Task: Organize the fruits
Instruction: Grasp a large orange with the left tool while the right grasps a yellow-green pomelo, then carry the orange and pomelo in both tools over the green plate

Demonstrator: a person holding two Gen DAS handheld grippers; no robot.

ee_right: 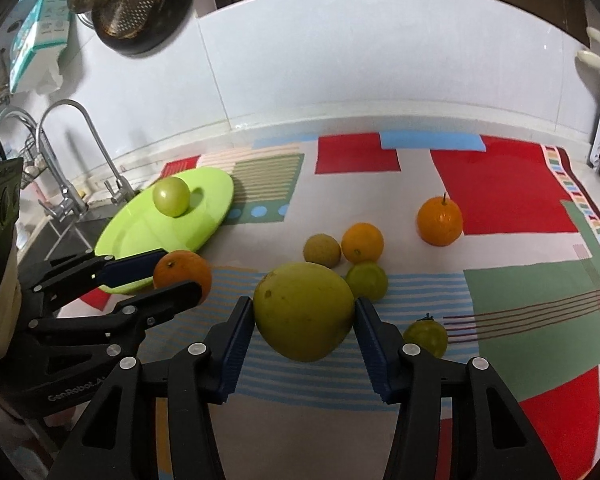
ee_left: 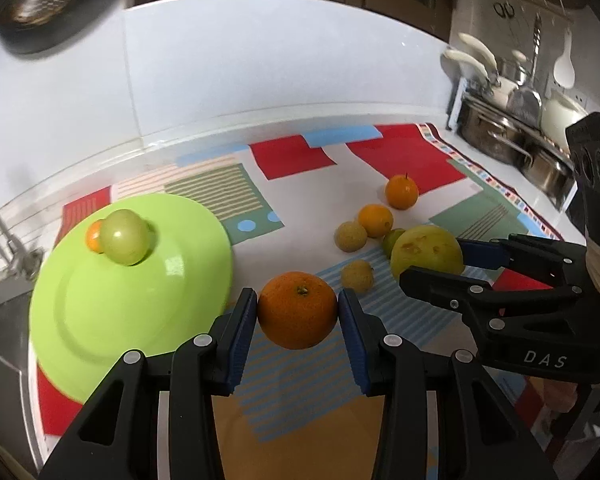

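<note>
My left gripper (ee_left: 298,312) is shut on an orange (ee_left: 297,310), held above the patterned cloth just right of the green plate (ee_left: 100,312). The plate holds a green fruit (ee_left: 124,236) and a small orange fruit (ee_left: 94,235). My right gripper (ee_right: 304,316) is shut on a large yellow-green fruit (ee_right: 304,316); it also shows in the left wrist view (ee_left: 426,252). Loose on the cloth lie two oranges (ee_right: 362,242) (ee_right: 439,220), a tan fruit (ee_right: 322,250), a small green fruit (ee_right: 367,281) and another green fruit (ee_right: 425,336).
A sink with two faucets (ee_right: 60,168) lies left of the plate. Pots and hanging utensils (ee_left: 512,120) stand at the far right. A white tiled wall (ee_right: 340,64) backs the counter. A dark pan (ee_right: 136,4) hangs on the upper left.
</note>
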